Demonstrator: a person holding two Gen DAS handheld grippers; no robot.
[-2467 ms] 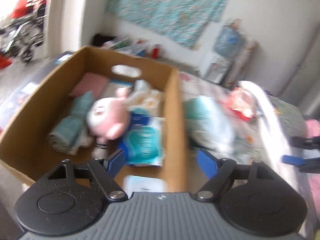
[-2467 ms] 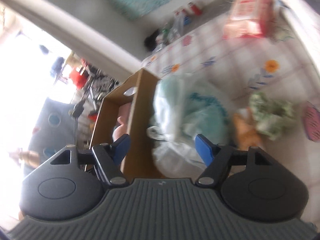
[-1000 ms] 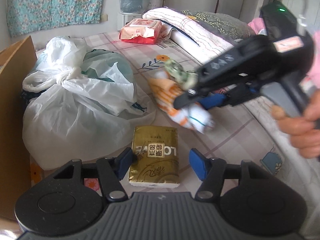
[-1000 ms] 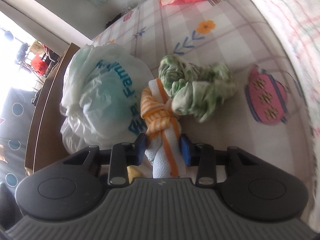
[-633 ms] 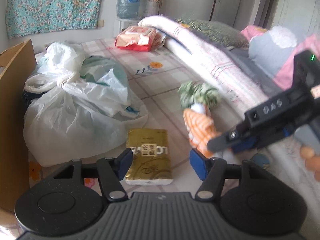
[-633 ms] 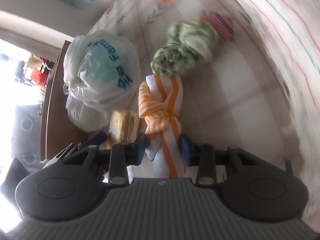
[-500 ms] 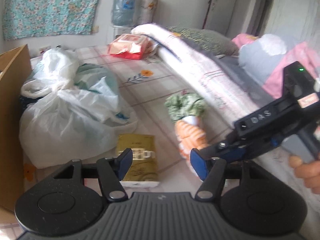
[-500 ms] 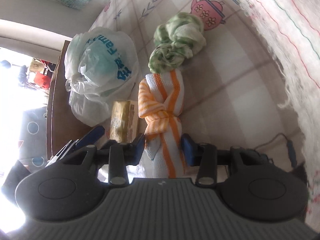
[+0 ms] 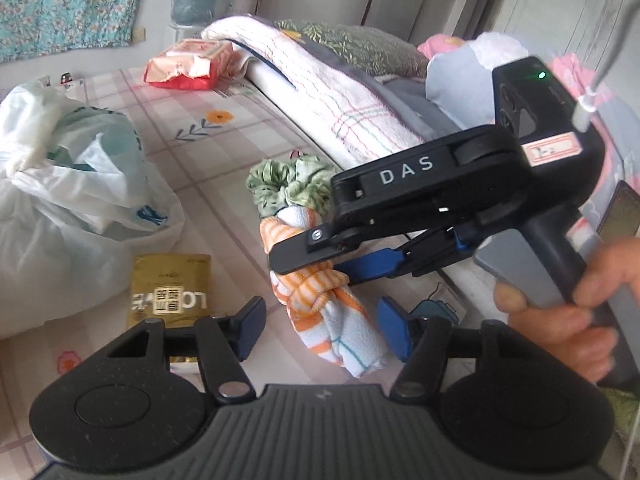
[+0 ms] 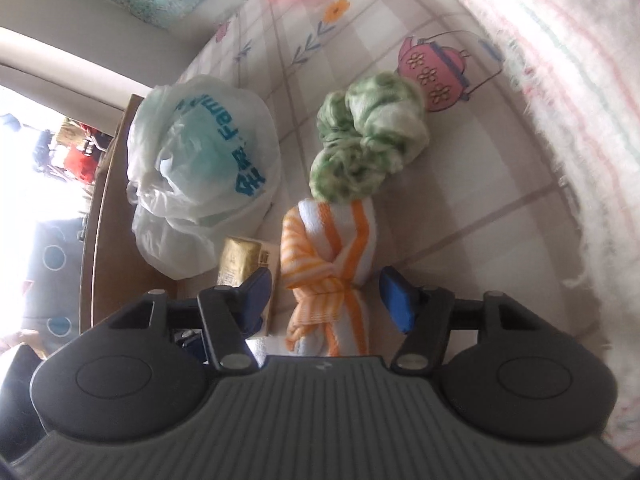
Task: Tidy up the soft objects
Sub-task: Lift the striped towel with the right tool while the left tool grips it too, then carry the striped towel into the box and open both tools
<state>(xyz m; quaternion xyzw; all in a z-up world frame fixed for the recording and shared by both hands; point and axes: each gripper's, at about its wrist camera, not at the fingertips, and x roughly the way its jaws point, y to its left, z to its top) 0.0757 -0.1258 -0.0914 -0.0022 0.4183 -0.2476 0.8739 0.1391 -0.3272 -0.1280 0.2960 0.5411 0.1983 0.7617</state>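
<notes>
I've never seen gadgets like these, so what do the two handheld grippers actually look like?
Each is black plastic with a ribbed grey body and blue-padded jaws. The right gripper carries white "DAS" lettering, a lit green light, a pink-edged label and a grey trigger under the bare hand. The left gripper looks alike.

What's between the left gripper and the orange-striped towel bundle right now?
The right gripper is. In the left wrist view it reaches in from the right across the orange-striped towel bundle, which lies on the checked sheet ahead of the left gripper. The right jaws have just been opening and straddle the bundle without pressing it.
</notes>
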